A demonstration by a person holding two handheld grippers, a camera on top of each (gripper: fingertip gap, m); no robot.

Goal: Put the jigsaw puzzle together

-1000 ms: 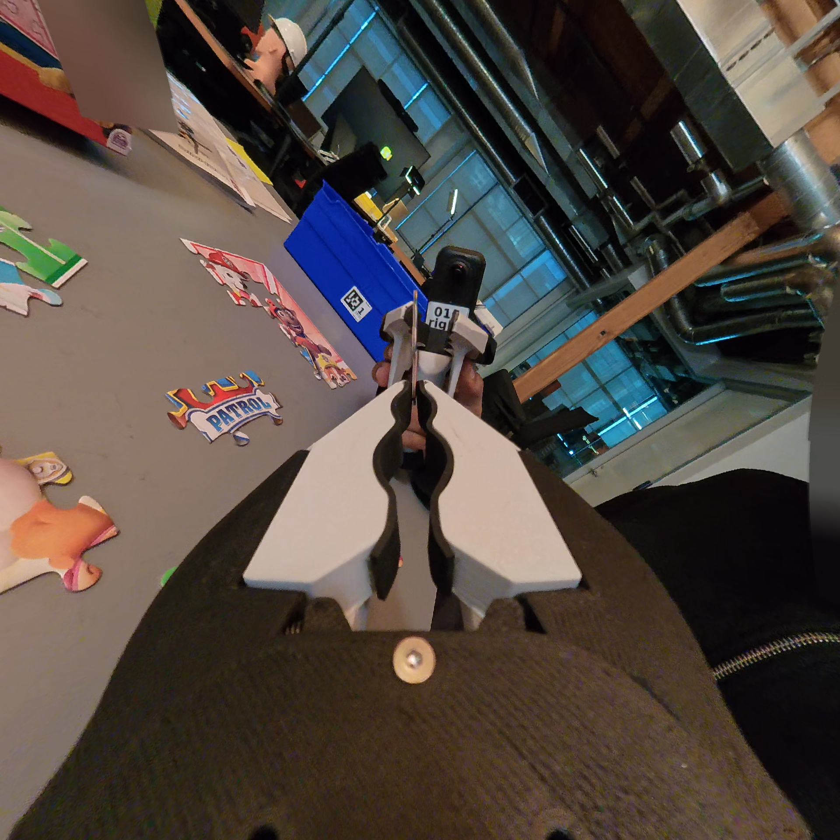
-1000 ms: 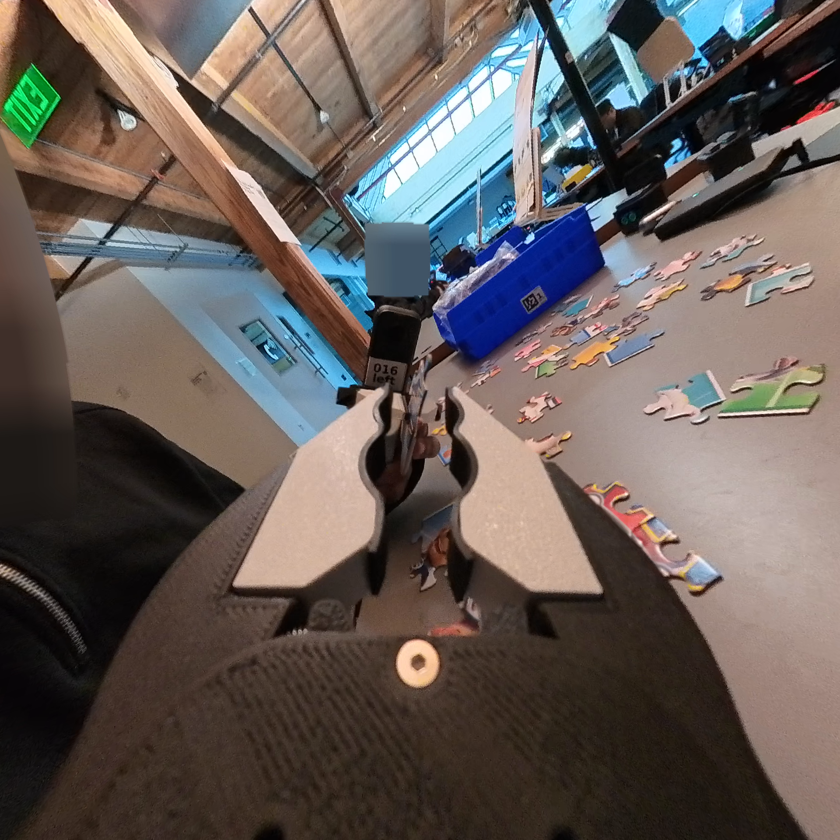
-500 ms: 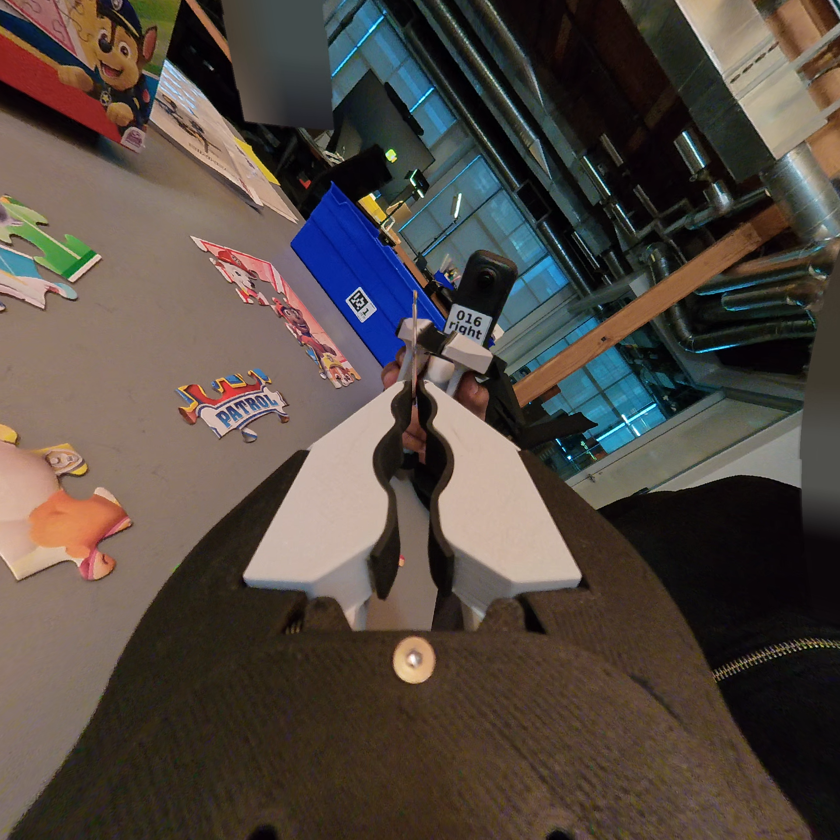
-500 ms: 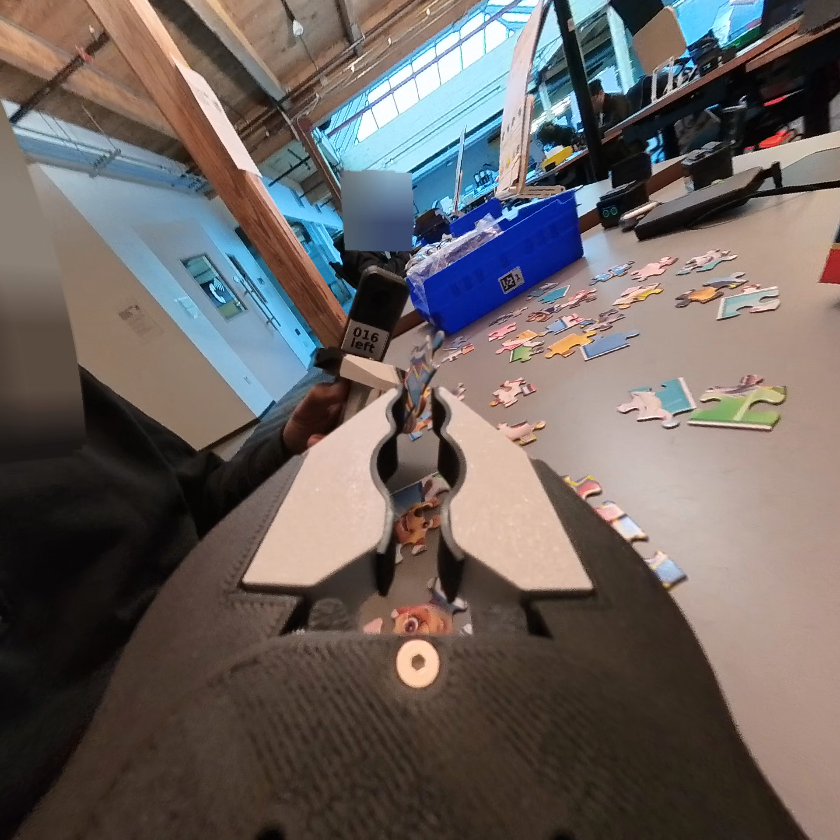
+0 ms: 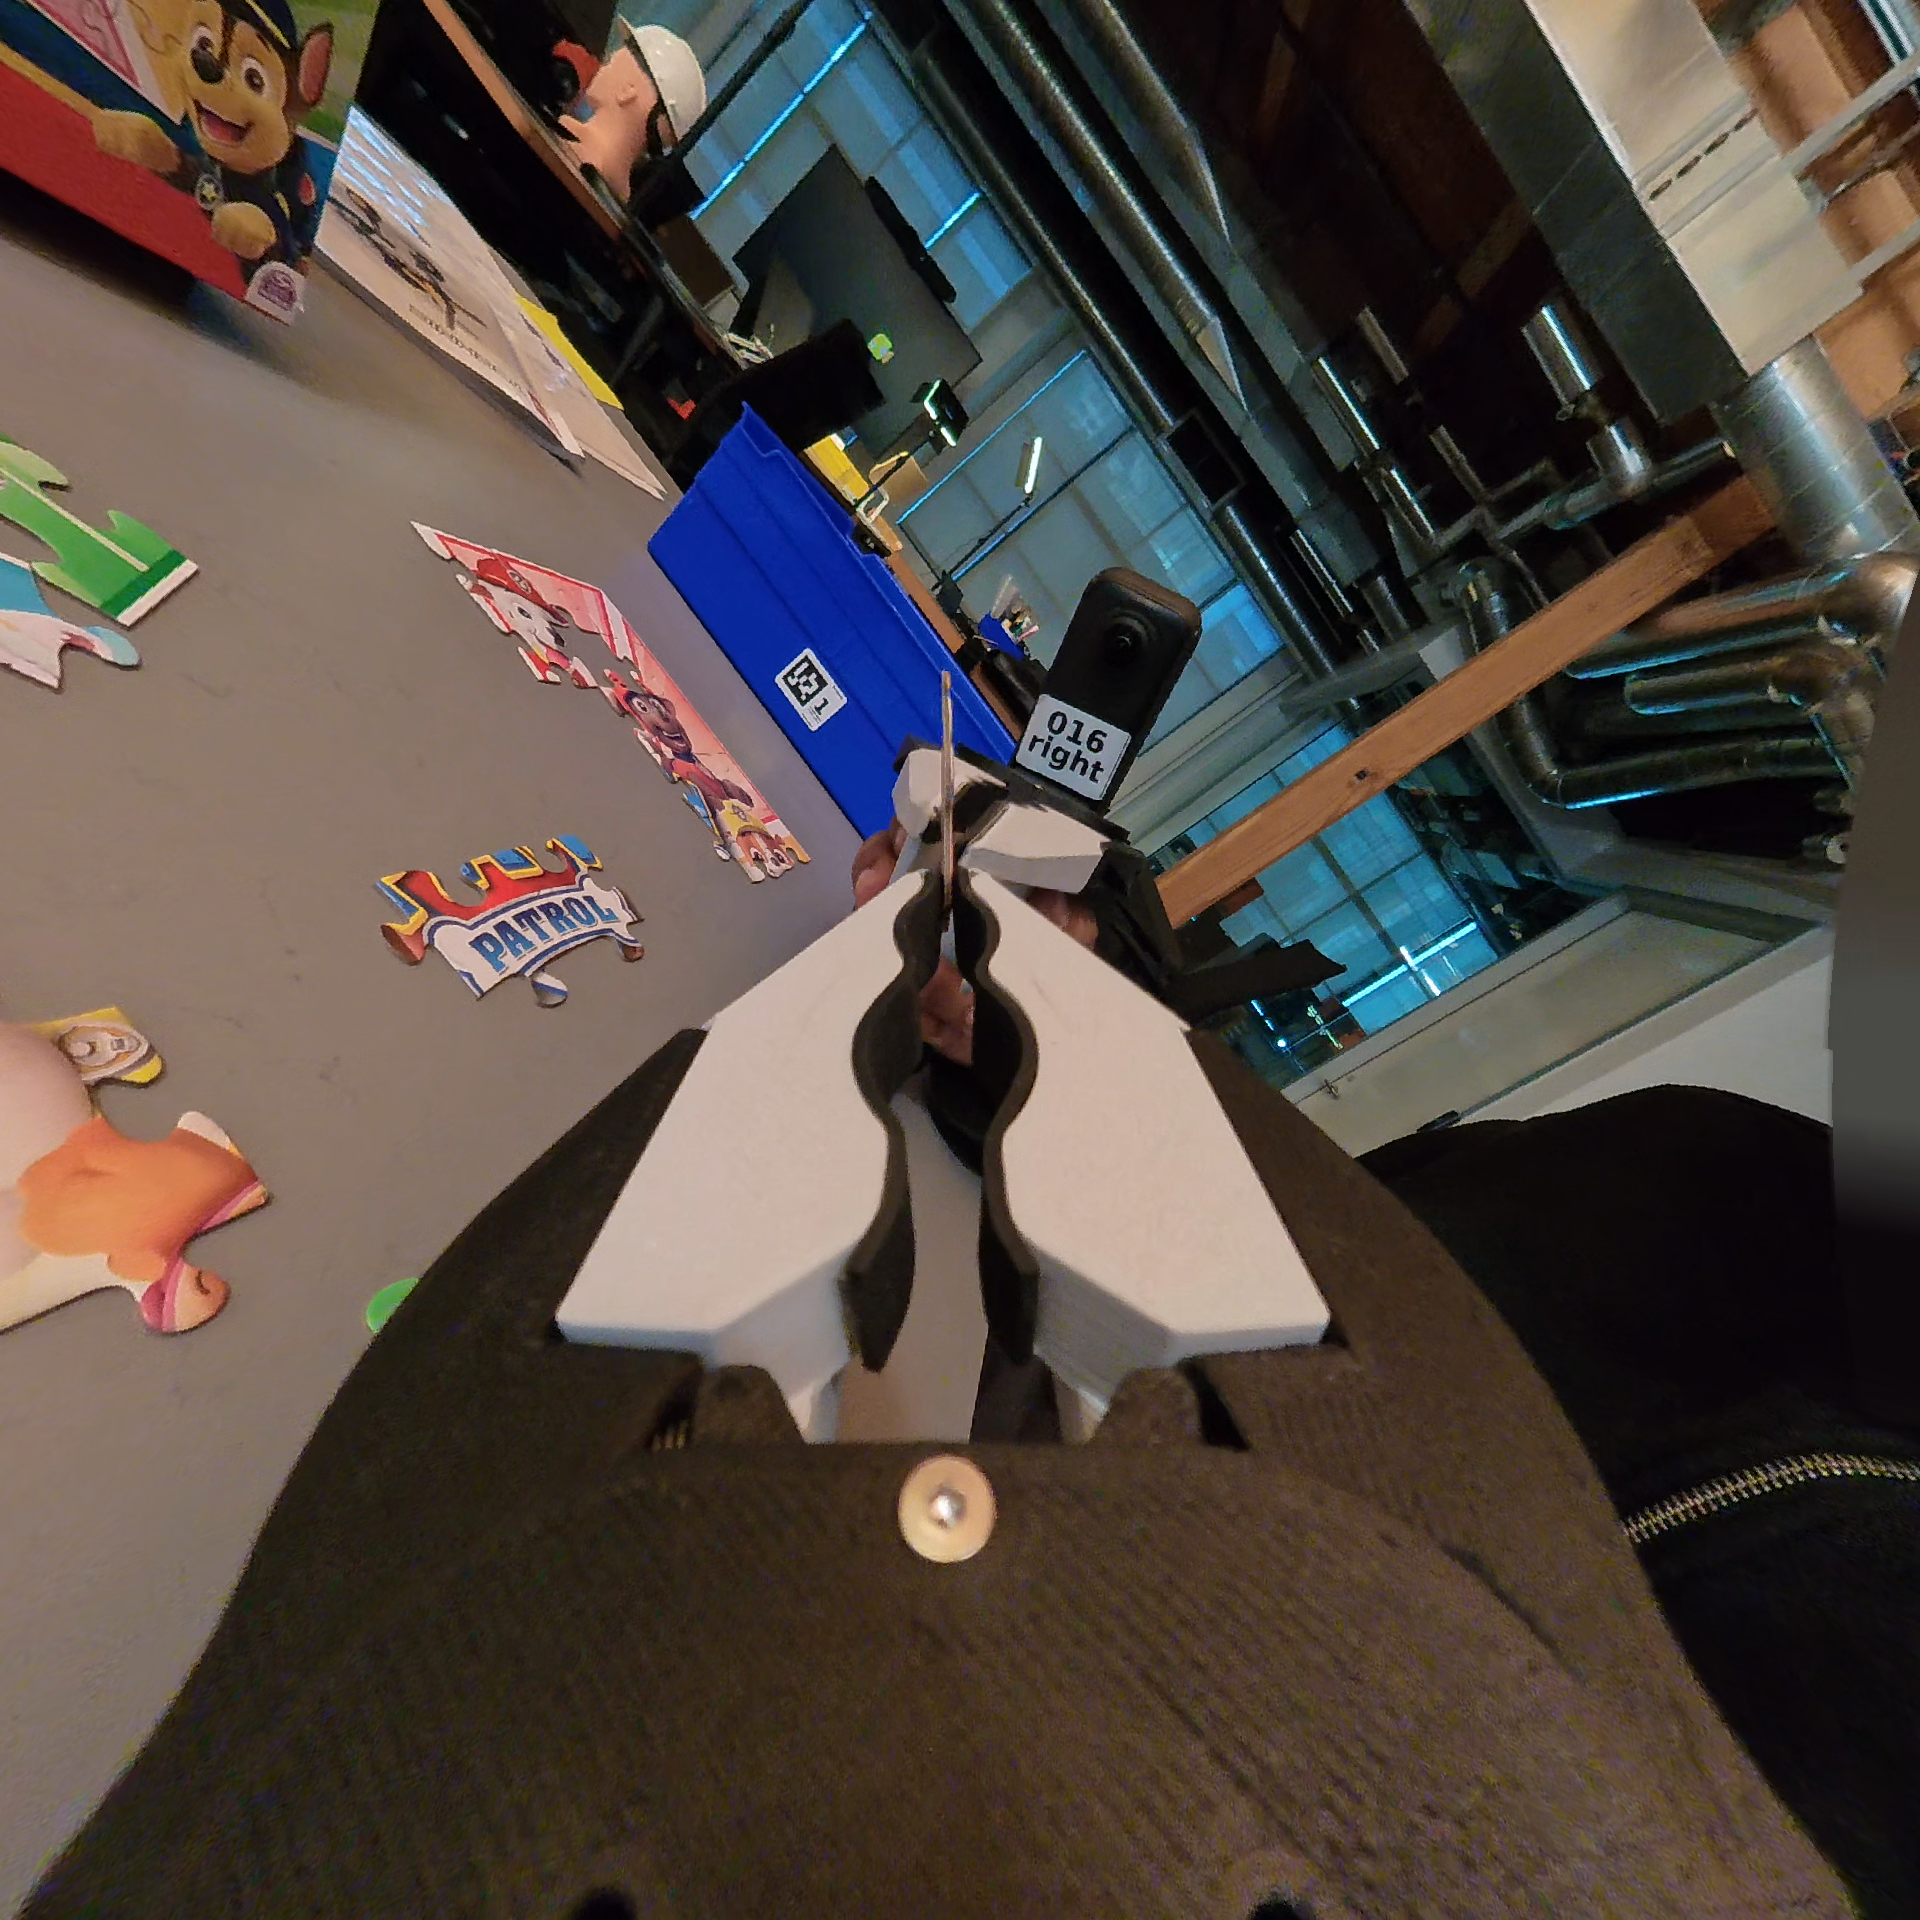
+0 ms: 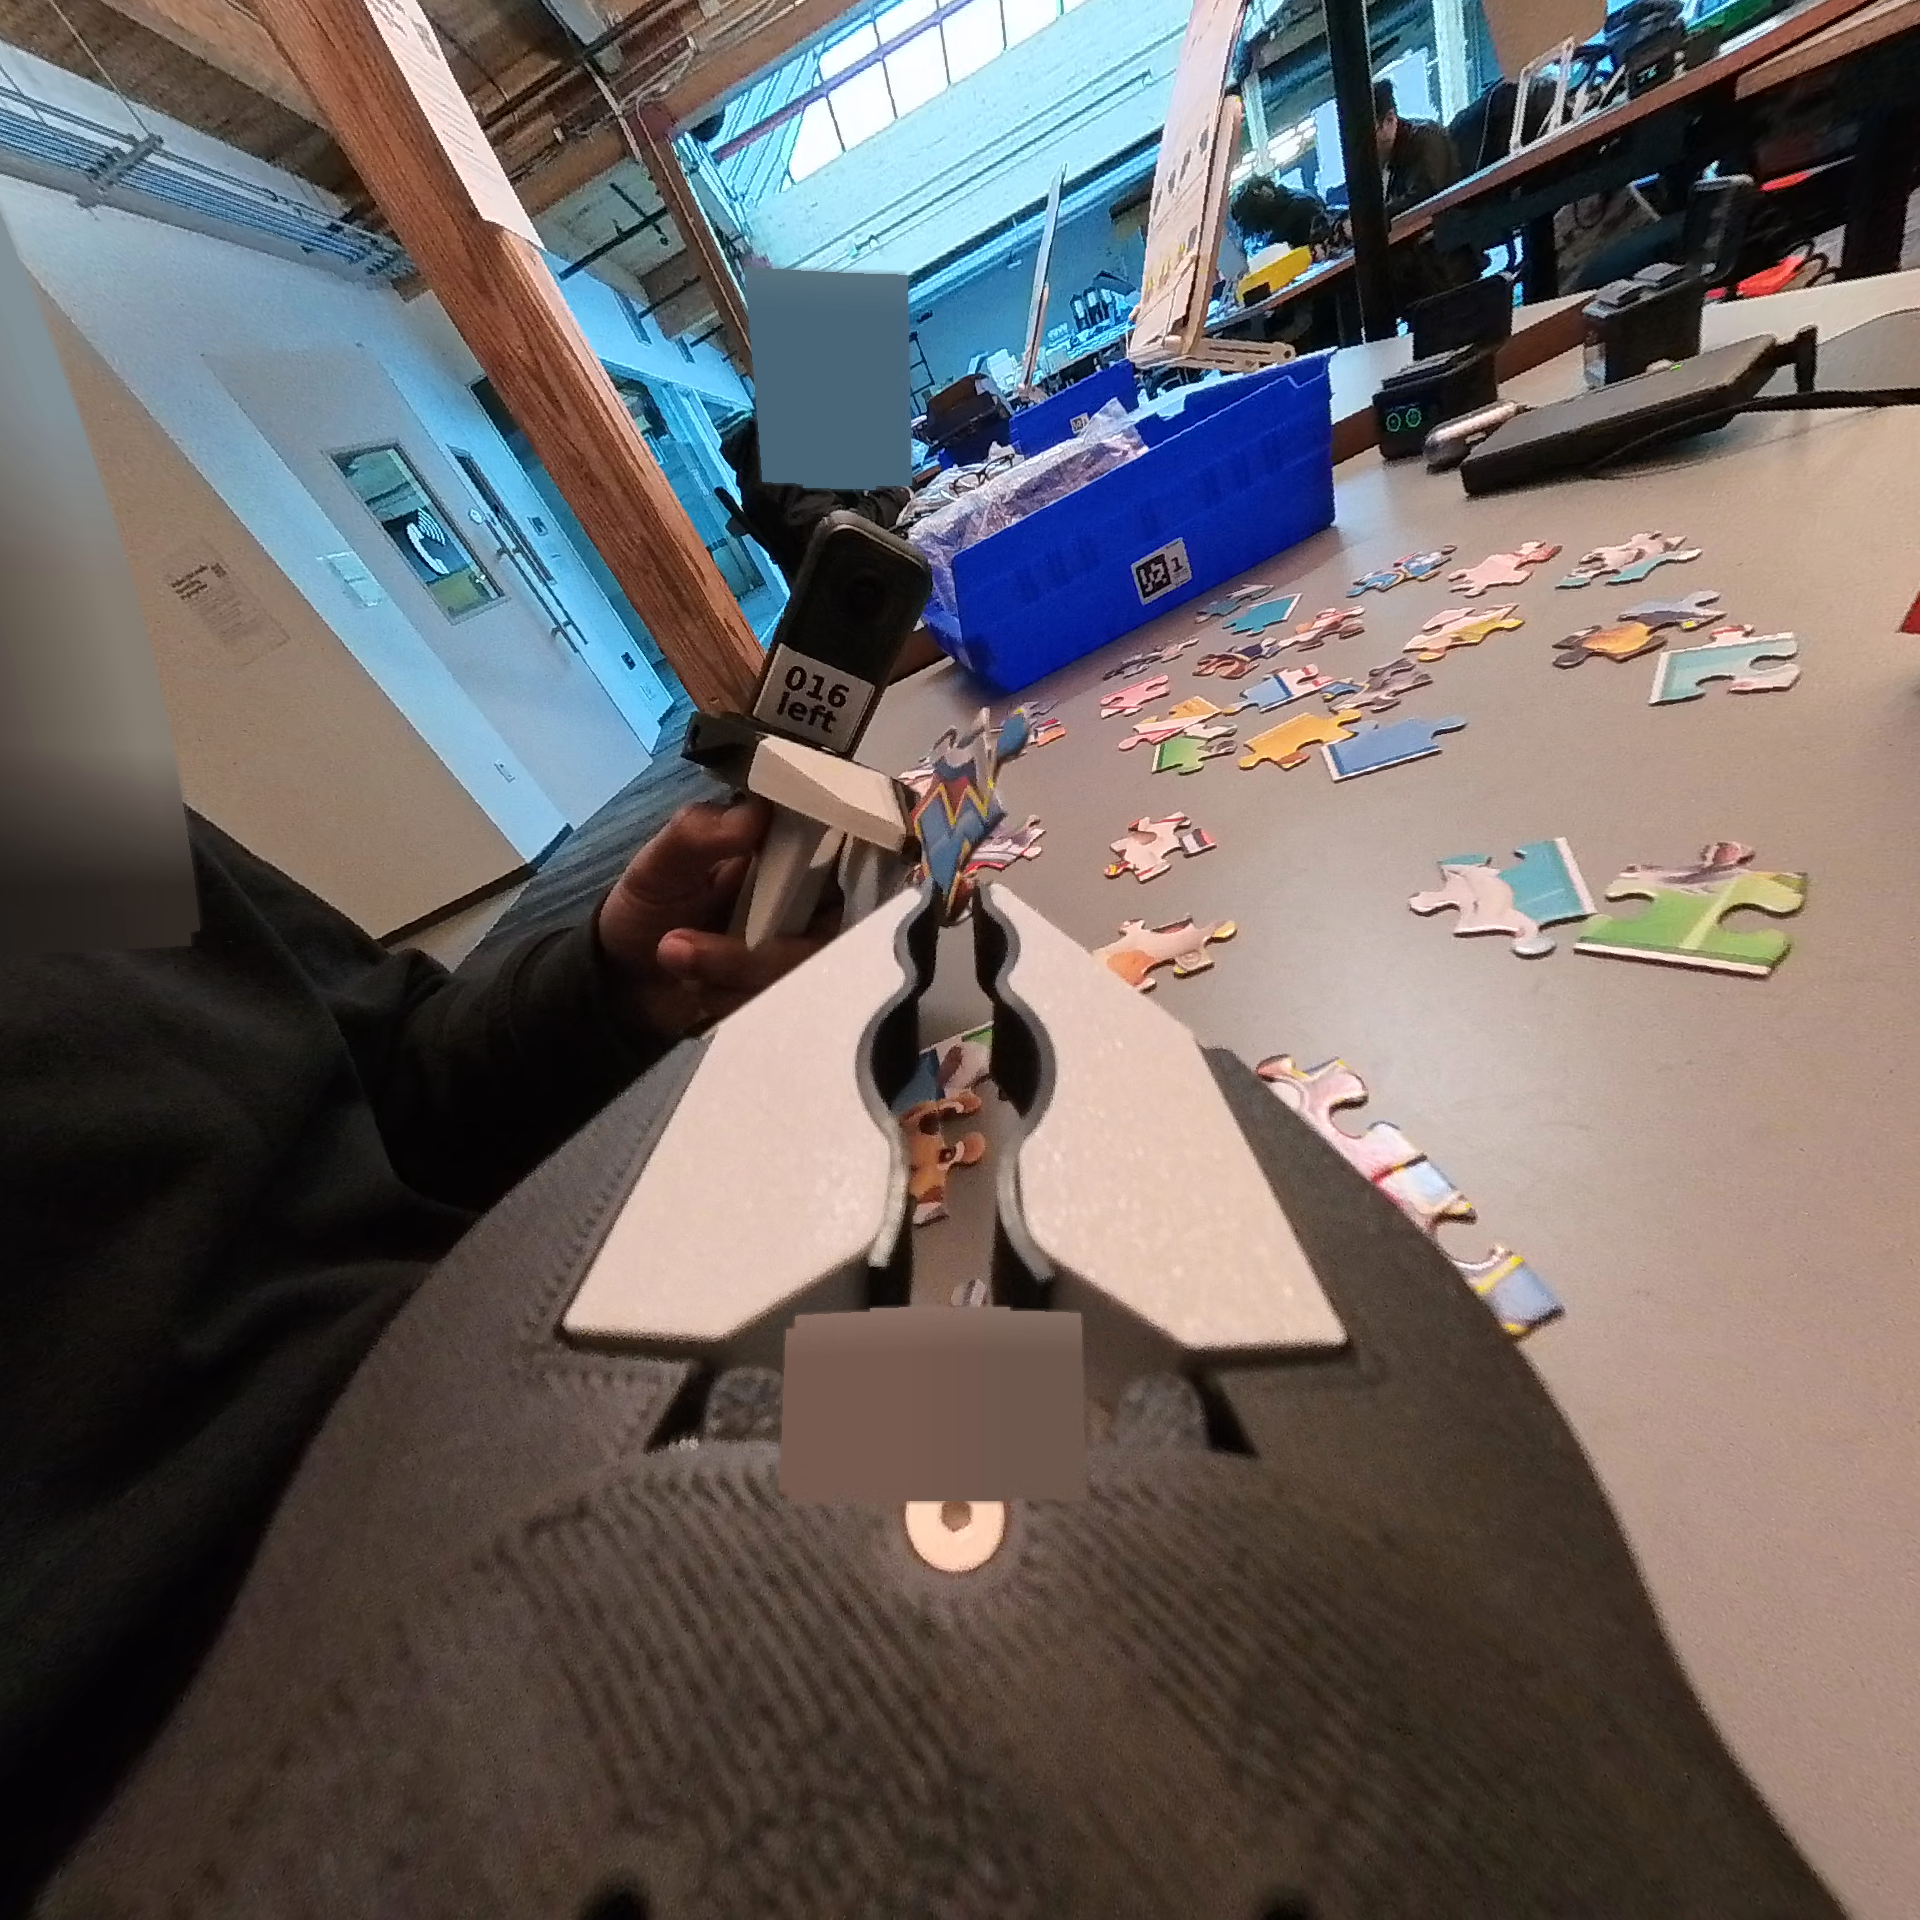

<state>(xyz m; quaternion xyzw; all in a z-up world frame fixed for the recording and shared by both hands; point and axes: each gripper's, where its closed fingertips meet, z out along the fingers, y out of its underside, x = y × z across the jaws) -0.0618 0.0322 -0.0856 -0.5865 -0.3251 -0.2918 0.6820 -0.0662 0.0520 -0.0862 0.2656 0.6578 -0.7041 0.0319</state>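
Both grippers pinch one puzzle piece in the air above the grey table.

The left gripper (image 5: 948, 902) has its black pads closed on the puzzle piece (image 6: 961, 821), seen edge-on as a thin upright card from its own view. The right gripper (image 6: 958, 906) has its fingers drawn narrow onto the lower edge of the same piece, whose face shows blue with red and yellow zigzag outlines. Below lie loose pieces, a lettered piece (image 5: 514, 914), and beyond them a blue bin (image 6: 1164, 540) on the table (image 6: 1558, 1091).
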